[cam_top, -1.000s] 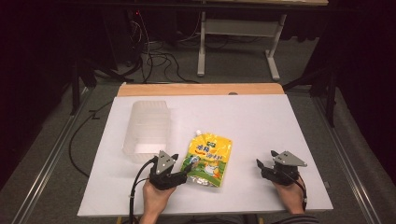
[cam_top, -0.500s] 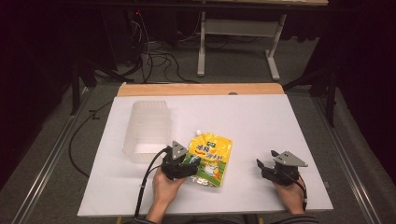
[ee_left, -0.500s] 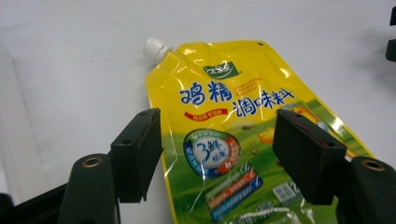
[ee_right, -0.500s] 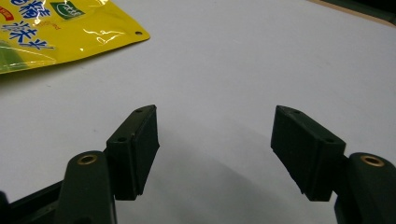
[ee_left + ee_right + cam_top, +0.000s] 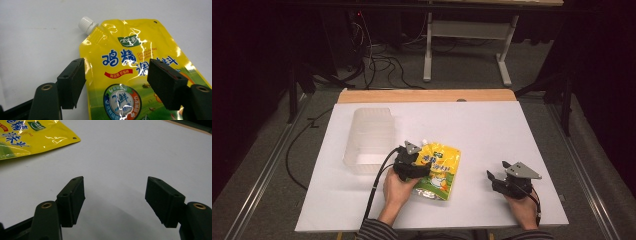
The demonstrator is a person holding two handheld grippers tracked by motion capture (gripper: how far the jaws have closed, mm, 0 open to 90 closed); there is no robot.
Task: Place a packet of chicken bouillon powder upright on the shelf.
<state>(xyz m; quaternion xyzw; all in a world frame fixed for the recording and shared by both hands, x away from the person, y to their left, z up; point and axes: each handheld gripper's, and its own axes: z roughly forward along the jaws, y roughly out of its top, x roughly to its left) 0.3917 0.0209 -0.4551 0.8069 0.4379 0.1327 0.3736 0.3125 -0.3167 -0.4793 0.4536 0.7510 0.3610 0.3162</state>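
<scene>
A yellow spouted pouch [image 5: 441, 169] with a white cap [image 5: 86, 24] lies flat on the white table [image 5: 497, 125], just near of its middle. My left gripper [image 5: 416, 167] hovers over the pouch's left edge. In the left gripper view [image 5: 116, 75] the jaws straddle the pouch's printed face [image 5: 125, 50]. They have just been opening, and the pads do not press on it. Over bare table at the front right, my right gripper [image 5: 493, 180] stands open with nothing between its jaws [image 5: 115, 195]. A corner of the pouch [image 5: 30, 135] lies off to its left.
A clear plastic tub [image 5: 368, 136] stands on the table left of the pouch, close to the left hand. A wooden strip [image 5: 427, 95] edges the table's far side. Beyond it are cables and a desk frame [image 5: 467, 45] on the floor.
My left hand has slid right from beside the pouch until its gripper sits over the pouch's left edge. The right hand and the pouch have stayed put.
</scene>
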